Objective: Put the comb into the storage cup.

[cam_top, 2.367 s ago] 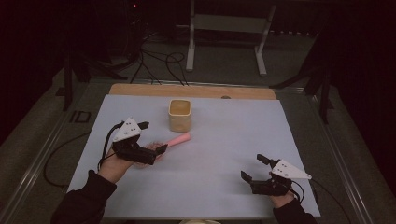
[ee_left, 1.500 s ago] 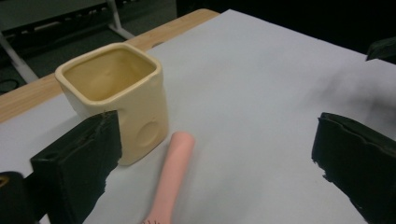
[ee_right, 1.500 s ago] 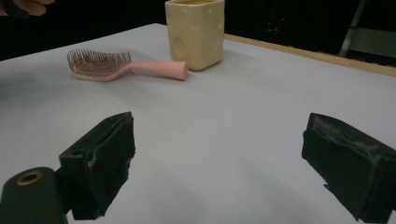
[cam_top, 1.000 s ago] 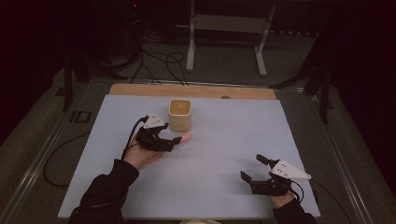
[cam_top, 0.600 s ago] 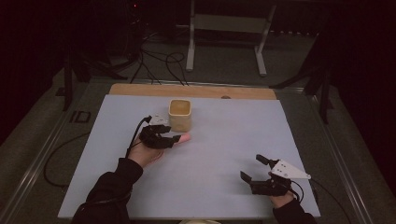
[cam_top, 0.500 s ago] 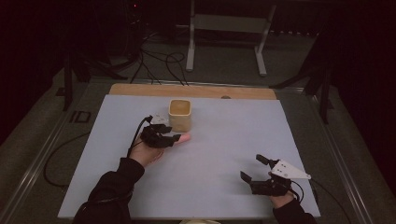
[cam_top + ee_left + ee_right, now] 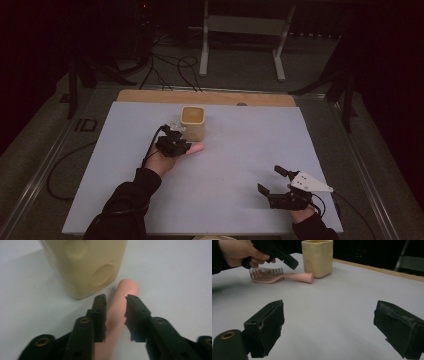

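A pink hairbrush (image 7: 284, 276) lies flat on the white table top, its handle (image 7: 196, 148) ending beside a cream cup (image 7: 192, 122). My left gripper (image 7: 116, 300) hovers just over that handle (image 7: 120, 307), one jaw on each side. Its jaws have just been closing, with the handle between them, and I see no firm press of the pads. The cup (image 7: 87, 265) stands right ahead of those jaws. From the right gripper view the left gripper (image 7: 289, 262) sits slightly above the handle. My right gripper (image 7: 269, 179) rests open near the front right, nothing between its pads (image 7: 329, 322).
The cream cup (image 7: 317, 257) stands upright close to the brush handle's tip. A wooden strip (image 7: 205, 96) runs along the table's far edge. Cables (image 7: 170, 65) and a metal stand (image 7: 240, 45) lie on the dark floor beyond. Open white surface (image 7: 240, 145) spreads between the two hands.
The left hand has moved right toward the cup and lowered over the brush handle, and its jaws have narrowed. The right hand has stayed put.
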`<state>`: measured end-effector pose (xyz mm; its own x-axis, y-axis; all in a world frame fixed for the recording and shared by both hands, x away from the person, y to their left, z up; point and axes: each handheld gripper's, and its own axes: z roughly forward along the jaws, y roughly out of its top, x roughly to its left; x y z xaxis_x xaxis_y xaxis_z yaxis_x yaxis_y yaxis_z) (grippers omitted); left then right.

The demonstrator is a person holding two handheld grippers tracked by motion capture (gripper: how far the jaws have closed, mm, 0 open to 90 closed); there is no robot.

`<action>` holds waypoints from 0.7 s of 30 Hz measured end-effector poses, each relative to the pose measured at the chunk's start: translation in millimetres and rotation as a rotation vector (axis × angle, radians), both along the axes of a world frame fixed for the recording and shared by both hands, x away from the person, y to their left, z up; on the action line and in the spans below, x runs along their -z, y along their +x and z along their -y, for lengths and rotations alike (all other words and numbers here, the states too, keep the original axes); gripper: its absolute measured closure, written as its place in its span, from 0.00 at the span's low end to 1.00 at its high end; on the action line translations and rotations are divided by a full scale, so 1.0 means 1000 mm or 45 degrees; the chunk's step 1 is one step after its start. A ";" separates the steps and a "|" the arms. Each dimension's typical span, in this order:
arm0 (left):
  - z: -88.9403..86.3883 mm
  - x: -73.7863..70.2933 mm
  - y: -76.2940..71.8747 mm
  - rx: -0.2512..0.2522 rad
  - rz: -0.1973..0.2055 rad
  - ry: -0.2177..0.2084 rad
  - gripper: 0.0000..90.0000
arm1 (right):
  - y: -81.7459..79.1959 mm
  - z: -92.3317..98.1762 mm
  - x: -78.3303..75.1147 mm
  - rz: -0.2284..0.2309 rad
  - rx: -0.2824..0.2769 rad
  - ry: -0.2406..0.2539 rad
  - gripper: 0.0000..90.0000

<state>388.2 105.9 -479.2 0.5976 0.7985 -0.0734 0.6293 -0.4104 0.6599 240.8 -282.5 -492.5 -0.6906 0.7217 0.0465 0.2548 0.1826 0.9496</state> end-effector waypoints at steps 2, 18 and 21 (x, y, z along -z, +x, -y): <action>-0.001 0.001 0.002 -0.017 -0.007 0.006 0.84 | 0.000 0.000 0.000 -0.004 -0.001 0.002 0.10; 0.000 0.011 0.018 -0.128 -0.134 0.043 1.00 | 0.000 0.001 0.000 0.000 -0.002 0.003 0.10; 0.002 0.013 0.020 -0.121 -0.154 0.053 1.00 | 0.000 0.000 0.000 0.001 -0.003 0.000 0.10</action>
<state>407.8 103.5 -492.0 0.5077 0.8550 -0.1058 0.7408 -0.3705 0.5604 240.7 -283.0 -492.4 -0.6924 0.7200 0.0462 0.2536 0.1830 0.9498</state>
